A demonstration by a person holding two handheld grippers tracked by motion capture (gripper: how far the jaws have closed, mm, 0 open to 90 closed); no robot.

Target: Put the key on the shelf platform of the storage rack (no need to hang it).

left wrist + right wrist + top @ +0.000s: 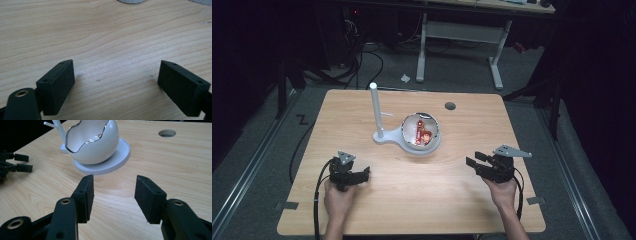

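On table, both claws parted.

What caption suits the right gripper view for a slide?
Open right gripper facing a white eggshell-shaped bowl on its round stand, on a wooden table.

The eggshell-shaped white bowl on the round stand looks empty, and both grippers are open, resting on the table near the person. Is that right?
Not quite. The bowl is not empty: the high view shows red items inside it. The rest holds: it sits on the round stand, and the left gripper and right gripper are both open.
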